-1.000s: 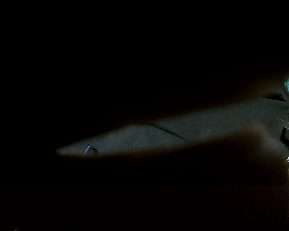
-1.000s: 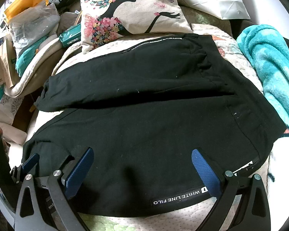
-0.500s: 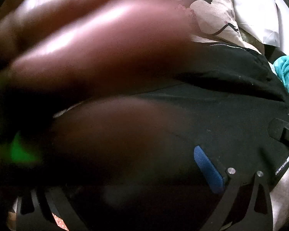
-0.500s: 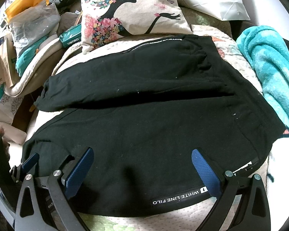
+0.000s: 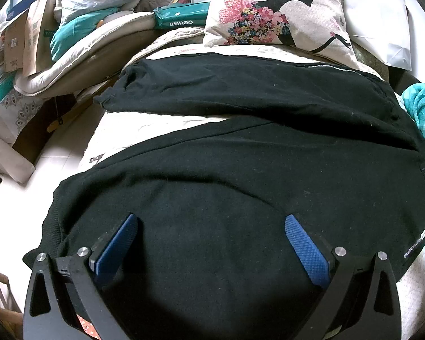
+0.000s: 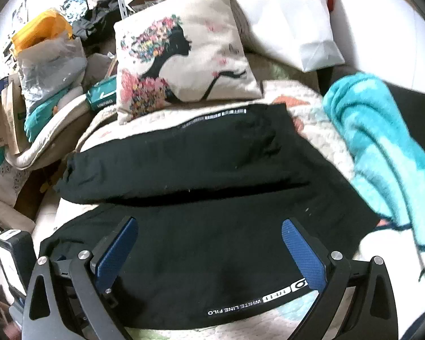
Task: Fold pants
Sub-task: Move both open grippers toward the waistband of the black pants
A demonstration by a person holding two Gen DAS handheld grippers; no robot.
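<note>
My view: black pants (image 5: pixel 240 175) flat on bed (image 5: pixel 144 130) — left claw (image 5: pixel 212 240), right claw (image 6: pixel 209 240) both spread wide, holding nothing.

A: The pants (image 5: pixel 240 198) look like matt black knit cloth, flecked with lint.

B: And the gripper pads (image 5: pixel 307 250)?

A: Blue, finely ribbed, rubbery, on matt black plastic arms. The far cushion (image 5: pixel 277 8) is coarse printed fabric; the teal blanket (image 6: pixel 382 141) on the right looks fleecy.

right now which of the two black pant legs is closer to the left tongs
The near black pant leg, lying directly beneath the open left tongs; the far black pant leg lies by the floral cushion.
</note>
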